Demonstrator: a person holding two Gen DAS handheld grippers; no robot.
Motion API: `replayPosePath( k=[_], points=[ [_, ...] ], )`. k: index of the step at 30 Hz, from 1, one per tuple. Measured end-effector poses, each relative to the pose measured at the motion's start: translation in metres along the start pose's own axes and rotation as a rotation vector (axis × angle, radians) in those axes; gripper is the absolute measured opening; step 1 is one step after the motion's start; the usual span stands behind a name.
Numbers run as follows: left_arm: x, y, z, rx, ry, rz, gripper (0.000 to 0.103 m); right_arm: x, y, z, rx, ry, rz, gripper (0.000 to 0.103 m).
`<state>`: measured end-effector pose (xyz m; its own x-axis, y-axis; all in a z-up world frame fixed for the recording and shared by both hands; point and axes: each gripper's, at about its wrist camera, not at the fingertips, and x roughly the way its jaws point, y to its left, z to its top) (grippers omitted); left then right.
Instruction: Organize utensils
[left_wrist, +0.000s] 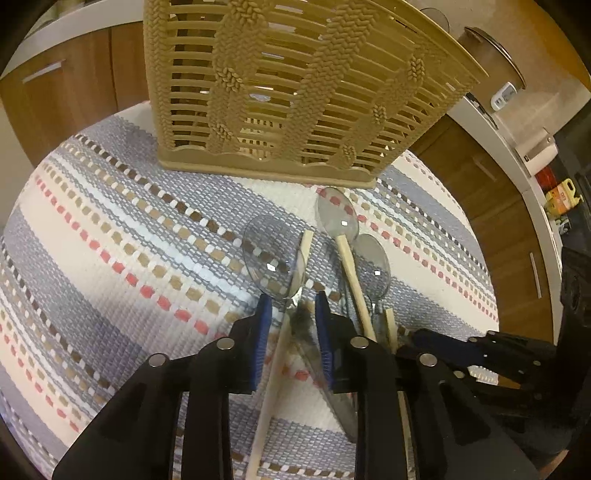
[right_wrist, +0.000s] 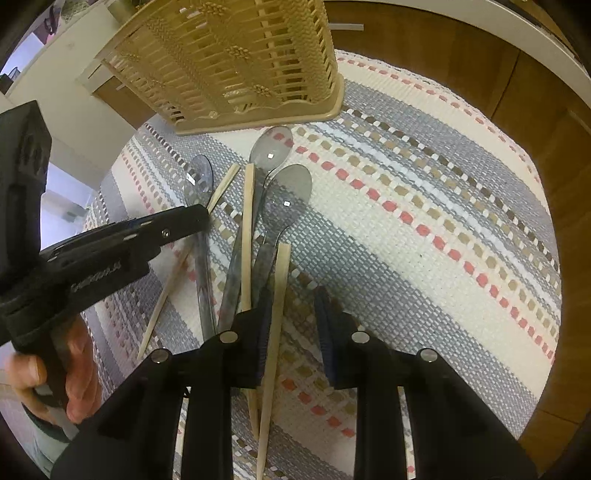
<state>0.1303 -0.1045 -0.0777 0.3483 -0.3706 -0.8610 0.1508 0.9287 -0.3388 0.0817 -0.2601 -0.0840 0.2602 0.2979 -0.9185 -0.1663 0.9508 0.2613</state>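
Three clear plastic spoons and several wooden chopsticks lie in a bunch on a striped woven mat (left_wrist: 110, 229), in front of a tan slatted utensil basket (left_wrist: 288, 85). My left gripper (left_wrist: 293, 306) is open, its blue pads on either side of the handle of the left spoon (left_wrist: 273, 254) and a chopstick (left_wrist: 275, 362). My right gripper (right_wrist: 293, 299) is open low over the mat; a chopstick (right_wrist: 275, 314) lies against its left finger. The other spoons (right_wrist: 271, 147) (right_wrist: 290, 192) lie ahead of it. The basket shows in the right wrist view (right_wrist: 236, 62).
The mat covers a round table with wooden cabinets (left_wrist: 66, 88) and a white counter behind. The left gripper's body and the hand (right_wrist: 74, 362) holding it fill the left of the right wrist view. Bottles and a timer (left_wrist: 502, 96) stand on the counter at right.
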Motion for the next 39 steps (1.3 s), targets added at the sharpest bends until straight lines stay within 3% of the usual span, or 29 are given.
replayPosePath(
  k=[2,4,7,9,13,18,22,25,29,37,39],
  points=[
    [0.000,-0.004,0.000,0.003,-0.003,0.014,0.024,0.001,0.005,0.001,-0.021,-0.003,-0.022,0.020],
    [0.001,-0.005,-0.002,0.007,-0.012,0.030,0.025,0.004,0.012,0.000,-0.040,0.000,-0.044,0.011],
    [0.003,-0.012,-0.006,0.005,-0.037,0.067,0.024,0.006,0.021,-0.003,-0.065,-0.020,-0.089,0.010],
    [0.004,-0.019,-0.011,0.008,-0.061,0.114,0.016,0.007,0.025,-0.004,-0.080,-0.028,-0.108,0.007],
    [0.007,-0.031,-0.018,0.029,-0.091,0.173,0.011,0.008,0.031,-0.004,-0.105,-0.029,-0.134,0.004],
    [0.001,-0.027,-0.014,0.001,-0.083,0.059,0.001,0.004,0.024,-0.004,-0.094,-0.022,-0.119,0.001],
    [-0.008,-0.014,-0.010,-0.030,-0.062,-0.035,0.000,-0.004,0.013,-0.001,-0.071,-0.030,-0.121,0.000],
    [-0.013,-0.004,-0.009,-0.046,-0.053,-0.054,0.000,-0.006,0.008,0.002,-0.062,-0.028,-0.119,0.000],
    [-0.009,0.019,-0.005,-0.051,-0.030,-0.054,0.000,-0.011,0.003,0.008,-0.058,-0.017,-0.042,0.001],
    [-0.012,0.045,-0.001,-0.020,0.010,-0.054,0.001,-0.003,0.008,0.005,-0.074,0.045,-0.072,0.009],
    [-0.013,0.048,0.000,-0.007,0.017,-0.054,0.001,-0.001,0.010,0.006,-0.069,0.049,-0.069,0.015]
  ],
)
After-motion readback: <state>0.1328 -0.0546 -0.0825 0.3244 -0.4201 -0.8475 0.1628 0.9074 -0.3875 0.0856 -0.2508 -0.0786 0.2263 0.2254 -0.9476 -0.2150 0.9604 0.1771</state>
